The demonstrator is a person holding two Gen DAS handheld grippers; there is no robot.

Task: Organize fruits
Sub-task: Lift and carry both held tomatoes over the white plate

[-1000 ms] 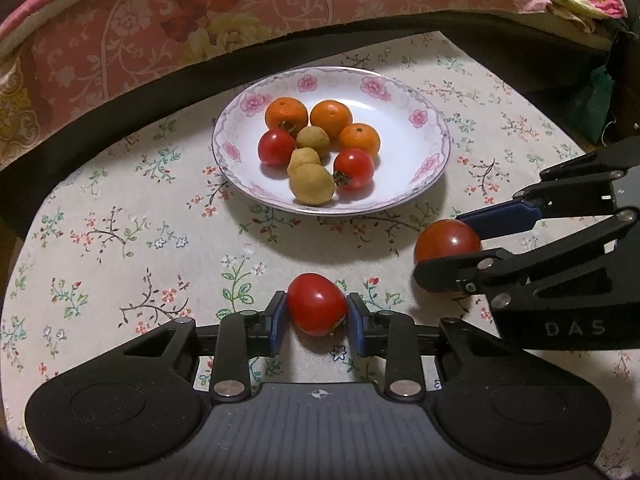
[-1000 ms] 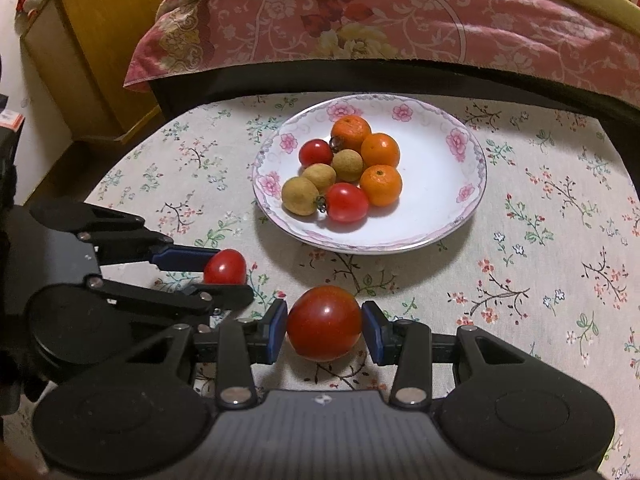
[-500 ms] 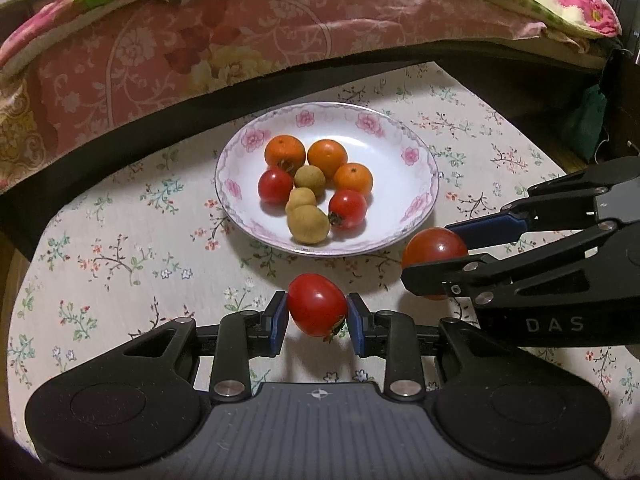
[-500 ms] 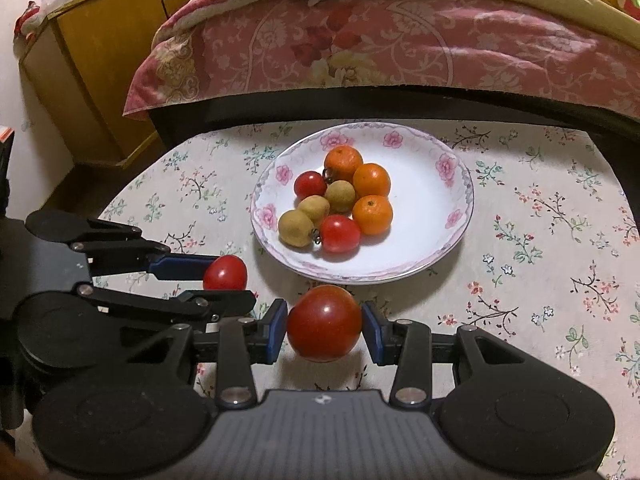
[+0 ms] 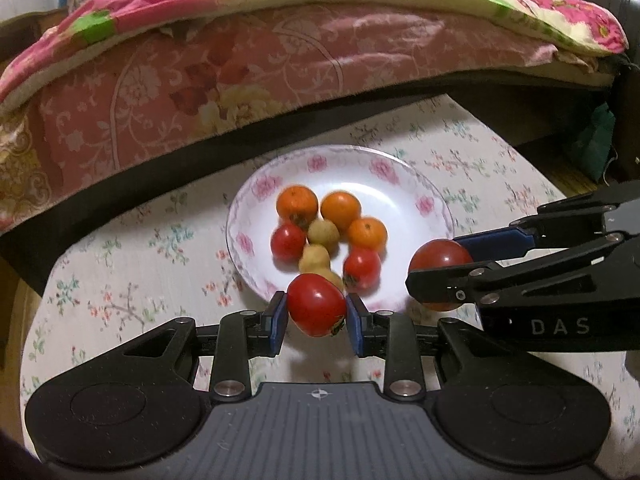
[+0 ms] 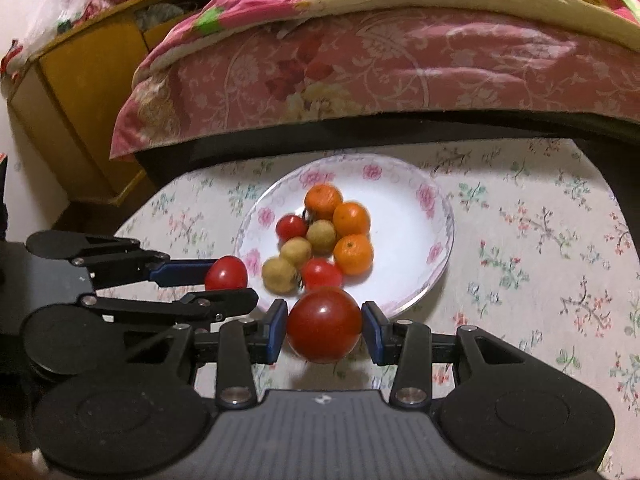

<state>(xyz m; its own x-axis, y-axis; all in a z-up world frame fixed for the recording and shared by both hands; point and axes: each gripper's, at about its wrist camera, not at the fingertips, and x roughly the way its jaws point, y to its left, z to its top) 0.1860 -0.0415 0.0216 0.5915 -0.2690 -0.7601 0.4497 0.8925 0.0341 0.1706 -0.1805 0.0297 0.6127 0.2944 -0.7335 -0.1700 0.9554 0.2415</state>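
Left wrist view, both jaws clamped on tomatoes, left tomato (image 5: 316,310), right tomato (image 6: 324,330), now lifted nearer plate (image 5: 404,184)

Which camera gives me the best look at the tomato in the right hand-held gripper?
The right wrist view: the larger tomato sits front and centre, its whole width visible between the right hand-held gripper pads. The left wrist view shows that tomato from the side, its lower half hidden by a dark finger.
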